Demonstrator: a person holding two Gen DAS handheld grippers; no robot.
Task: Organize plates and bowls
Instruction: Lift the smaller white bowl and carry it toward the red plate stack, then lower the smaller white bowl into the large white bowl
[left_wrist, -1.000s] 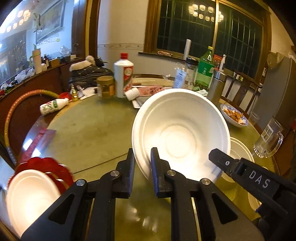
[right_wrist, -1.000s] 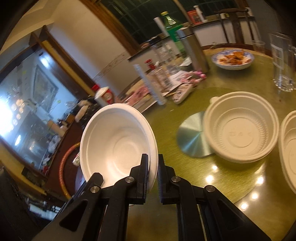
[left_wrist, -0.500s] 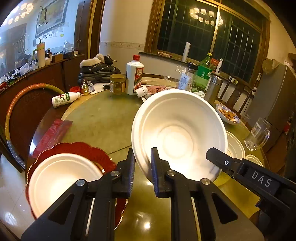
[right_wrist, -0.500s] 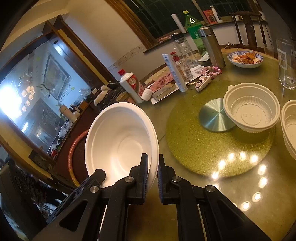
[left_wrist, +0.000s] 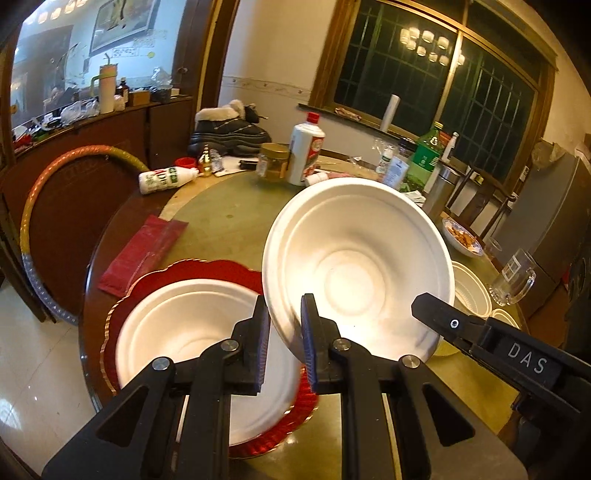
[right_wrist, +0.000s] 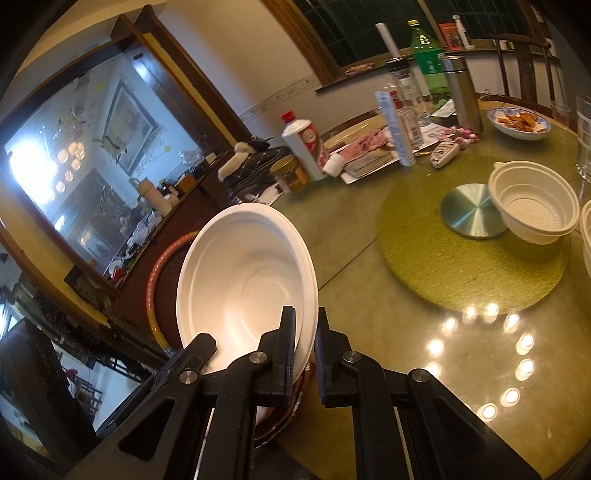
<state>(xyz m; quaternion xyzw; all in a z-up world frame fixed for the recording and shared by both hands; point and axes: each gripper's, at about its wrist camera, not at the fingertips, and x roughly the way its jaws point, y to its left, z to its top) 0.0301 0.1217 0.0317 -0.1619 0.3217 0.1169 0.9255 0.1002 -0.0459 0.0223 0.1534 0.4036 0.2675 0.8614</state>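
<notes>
Both hand-held grippers, left (left_wrist: 283, 338) and right (right_wrist: 304, 352), pinch one empty white bowl's (left_wrist: 358, 273) rim, tilted above another empty bowl (left_wrist: 192, 332) on a red plate (left_wrist: 207, 271).

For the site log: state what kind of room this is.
Probably a home dining room: a round table with a turntable mat, a dish of food, bottles, and a cluttered sideboard.

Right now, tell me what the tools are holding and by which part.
Both hold one white bowl, tilted above the table. The left tool pinches its near-left rim; the right tool pinches the rim on the opposite side.
</notes>
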